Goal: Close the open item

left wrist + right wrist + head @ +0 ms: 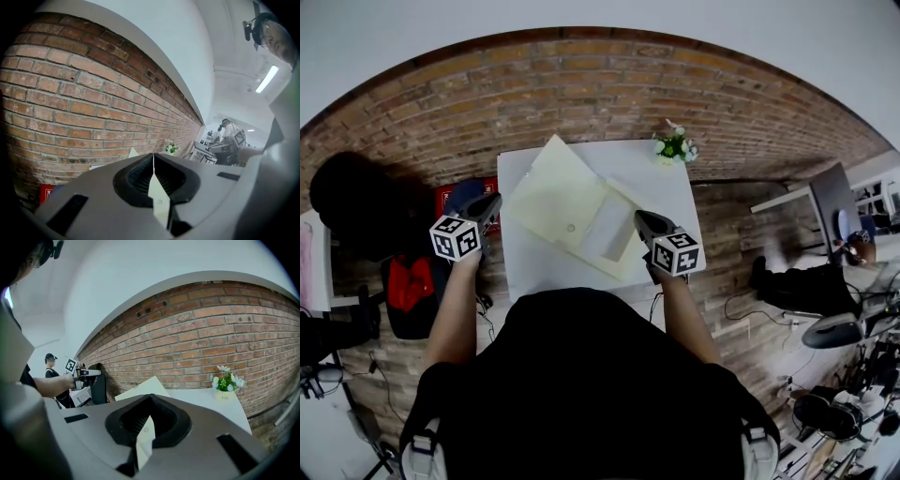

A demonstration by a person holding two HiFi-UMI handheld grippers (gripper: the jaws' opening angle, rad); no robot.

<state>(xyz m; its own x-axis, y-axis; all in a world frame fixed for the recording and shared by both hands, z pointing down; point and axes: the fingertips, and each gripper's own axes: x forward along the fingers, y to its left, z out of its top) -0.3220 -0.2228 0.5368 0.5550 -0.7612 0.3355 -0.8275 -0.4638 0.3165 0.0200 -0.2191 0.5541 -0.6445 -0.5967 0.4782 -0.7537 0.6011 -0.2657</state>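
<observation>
Your left claw (153, 157): jaws shut tight, ribbed pads meeting in a thin seam, nothing between them. Your right claw (150, 396): its tips also meet, nothing clamped, only a sliver of cream showing through the gap lower down. Both point forward and slightly down toward the pale cream flat folder (567, 211). It lies opened out near the middle of the white rectangular table (661, 183), turned cornerwise, with one corner toward the wall. A small round snap sits near its centre and a paler sheet (606, 231) shows on its right half. From the head view your left claw sits at the table's left edge, just beside the folder's left corner. Contact cannot be told. Your right claw sits over the folder's right front edge; how high above it is unclear. A small white pot of white and green flowers (675, 146) stands at the table's far right corner, well apart from the folder. The red brick wall (581, 84) runs behind the table. A black chair (356, 206) stands left of it.
</observation>
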